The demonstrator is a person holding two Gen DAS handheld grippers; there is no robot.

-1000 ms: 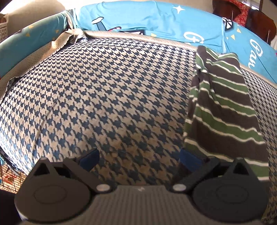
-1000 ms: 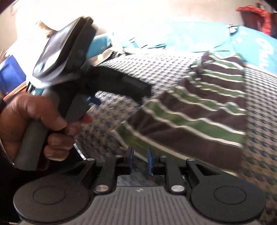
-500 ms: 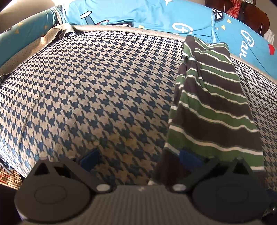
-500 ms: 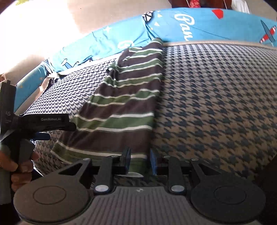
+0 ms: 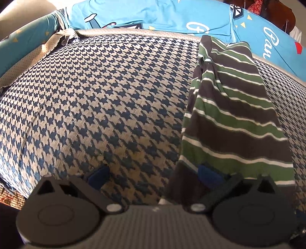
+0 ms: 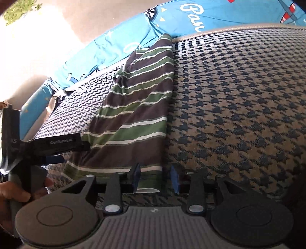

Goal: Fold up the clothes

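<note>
Both claws sit low at the near hem of the striped garment (image 5: 233,118), and that seems the point of their placing: one at each near corner, so the cloth can be handled evenly. Left gripper (image 5: 153,172), at the bottom of the left wrist view, has its jaws spread wide; its right blue pad lies at or under the garment's lower left corner, while the other pad rests over bare houndstooth cover (image 5: 95,95). Nothing is pinched there that I can see. Right gripper (image 6: 155,177), at the bottom centre of the right wrist view, has its pads apart too, though less so, straddling the garment's lower right corner, where a white edge of cloth peeks out between them. I judge that it holds nothing, since the pads do not press the cloth.

That garment, brown and green with thin white stripes, lies as a long narrow strip running from the lower part of each frame up to the blue printed bedding (image 5: 172,17) along the top. Its far end is bunched and twisted.

A hand (image 6: 13,193) at the lower left of the right wrist view grips the left tool's handle.

Lying narrow like this fits either a lengthwise fold already made or a garment merely laid out in a strip; these views do not settle which.
</note>
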